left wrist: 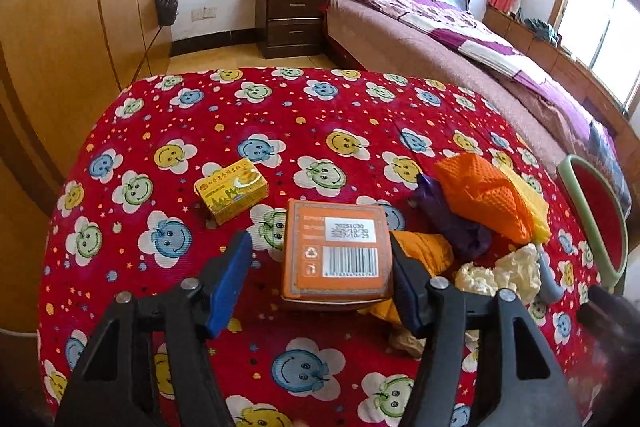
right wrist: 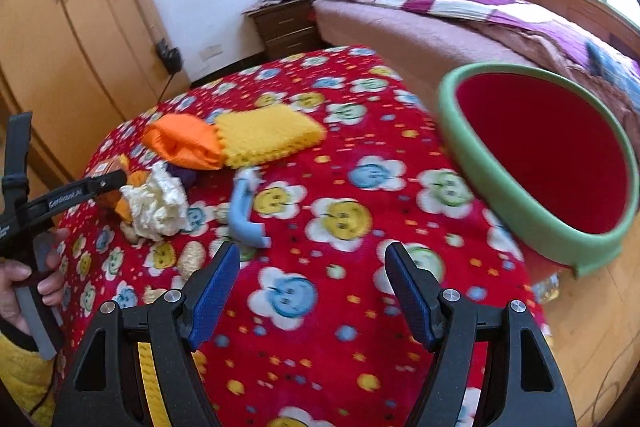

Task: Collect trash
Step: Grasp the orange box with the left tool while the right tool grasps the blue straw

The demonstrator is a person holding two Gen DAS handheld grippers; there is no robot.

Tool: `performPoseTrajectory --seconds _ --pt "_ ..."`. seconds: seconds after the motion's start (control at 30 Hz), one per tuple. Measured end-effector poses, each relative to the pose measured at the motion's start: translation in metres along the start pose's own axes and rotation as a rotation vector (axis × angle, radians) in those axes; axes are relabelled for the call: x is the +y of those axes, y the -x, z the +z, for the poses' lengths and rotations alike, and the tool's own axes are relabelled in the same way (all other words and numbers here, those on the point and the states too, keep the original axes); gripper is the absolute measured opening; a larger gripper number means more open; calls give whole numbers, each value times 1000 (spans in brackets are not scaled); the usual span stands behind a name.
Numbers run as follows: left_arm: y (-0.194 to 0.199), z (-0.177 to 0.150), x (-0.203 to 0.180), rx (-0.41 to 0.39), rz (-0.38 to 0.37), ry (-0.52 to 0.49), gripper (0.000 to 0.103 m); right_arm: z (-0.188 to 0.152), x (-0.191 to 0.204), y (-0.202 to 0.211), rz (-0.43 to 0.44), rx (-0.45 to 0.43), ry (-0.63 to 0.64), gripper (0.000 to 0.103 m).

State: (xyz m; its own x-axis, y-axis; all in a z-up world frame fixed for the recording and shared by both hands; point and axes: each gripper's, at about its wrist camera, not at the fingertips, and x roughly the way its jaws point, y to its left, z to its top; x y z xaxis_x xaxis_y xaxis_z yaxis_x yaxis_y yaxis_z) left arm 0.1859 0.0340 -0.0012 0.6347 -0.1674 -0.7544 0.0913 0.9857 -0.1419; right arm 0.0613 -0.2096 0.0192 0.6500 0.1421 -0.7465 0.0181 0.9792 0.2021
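Left wrist view: left gripper (left wrist: 322,277) is spread open, and the orange box (left wrist: 336,253) lies between its pads on the red smiley tablecloth (left wrist: 304,115). The right-hand pad looks at or just beside the box's right edge; the left-hand pad is clearly apart from it. No squeeze yet, so I read this as the pre-grasp step on the first piece of trash. The box lies flat, barcode face up, with its long axis running away from the camera, roughly in line with the fingers, so the jaws span its short side. Next move as I see it: centre the box between the pads, lower a bit, close across the width. A yellow box (left wrist: 232,190) sits apart to the far left. An orange cloth (left wrist: 482,195), purple cloth (left wrist: 456,223) and crumpled white paper (left wrist: 500,273) crowd the right side; the risk is pinching fabric along with the box.

Right wrist view: right gripper (right wrist: 314,285) is open and empty over bare tablecloth. The red bin with green rim (right wrist: 516,211) hangs off the table's right edge, mouth tilted toward the camera; likely the drop target. A blue curved piece (right wrist: 244,211) lies just ahead of the left-hand pad, long axis running away from the camera with a slight lean right. A hand (right wrist: 24,287) holds the other gripper at far left. The picture is slightly blurred.
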Motion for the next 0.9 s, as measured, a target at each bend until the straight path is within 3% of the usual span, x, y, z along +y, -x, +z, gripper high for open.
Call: performPoseTrajectory --seconds 0.17,0.2,0.27,0.43,0.9 --pt "-3 -1 4 2 -37 20 47 8 16 -14 48 15 46 73" --pt "-3 -1 4 -3 -38 22 47 10 19 -17 54 19 60 68" --pt "-2 -1 4 -11 -44 25 46 13 24 -24 62 33 86 48" --pt "7 -2 3 -38 -63 26 46 12 29 -37 90 70 102 29" --pt "53 -2 -7 -118 -108 33 46 -3 23 -7 151 20 86 25"
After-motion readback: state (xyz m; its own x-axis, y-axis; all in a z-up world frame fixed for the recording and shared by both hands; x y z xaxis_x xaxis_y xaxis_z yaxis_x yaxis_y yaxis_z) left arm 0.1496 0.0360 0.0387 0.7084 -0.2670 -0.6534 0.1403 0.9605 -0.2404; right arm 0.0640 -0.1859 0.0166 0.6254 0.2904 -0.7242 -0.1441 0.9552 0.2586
